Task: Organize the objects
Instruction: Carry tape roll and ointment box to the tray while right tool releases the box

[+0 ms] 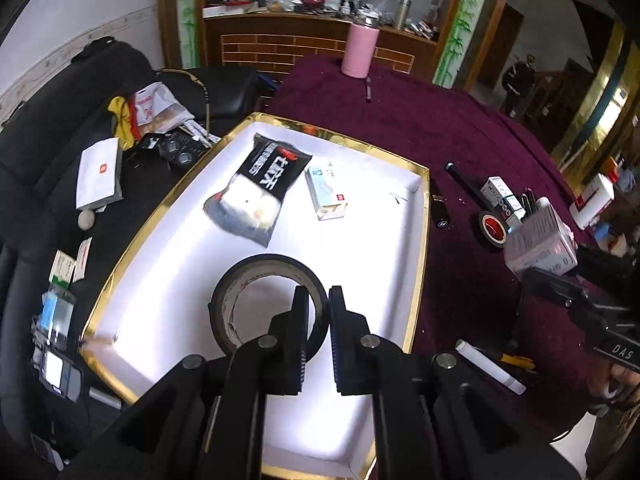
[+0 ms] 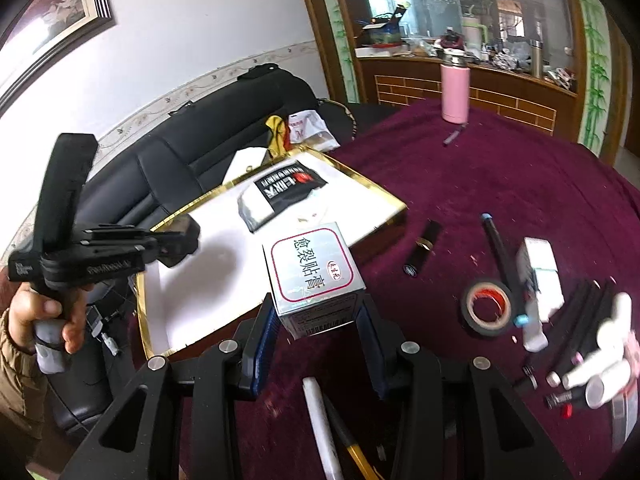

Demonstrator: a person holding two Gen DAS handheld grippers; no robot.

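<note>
My left gripper [image 1: 319, 294] is shut on the wall of a black tape roll [image 1: 256, 304]. One finger is inside the ring and the other outside, and the roll hangs low over the near end of a white tray with a gold rim [image 1: 421, 240]. A black snack packet [image 1: 256, 188] and a small light-blue box [image 1: 326, 192] lie in the tray's far half. My right gripper [image 2: 317, 304] is shut on a silver box with red-framed Chinese print [image 2: 314, 276]. It holds the box above the purple tablecloth, just right of the tray's gold rim [image 2: 145, 320]. That box [image 1: 540, 240] also shows in the left wrist view.
On the purple cloth to the right are a red-cored tape roll [image 2: 486, 306], a black lipstick tube [image 2: 422, 248], pens, small tubes and a white carton [image 2: 538, 276]. A pink bottle [image 2: 455, 92] stands at the far edge. A cluttered black sofa [image 1: 48, 152] borders the tray's left.
</note>
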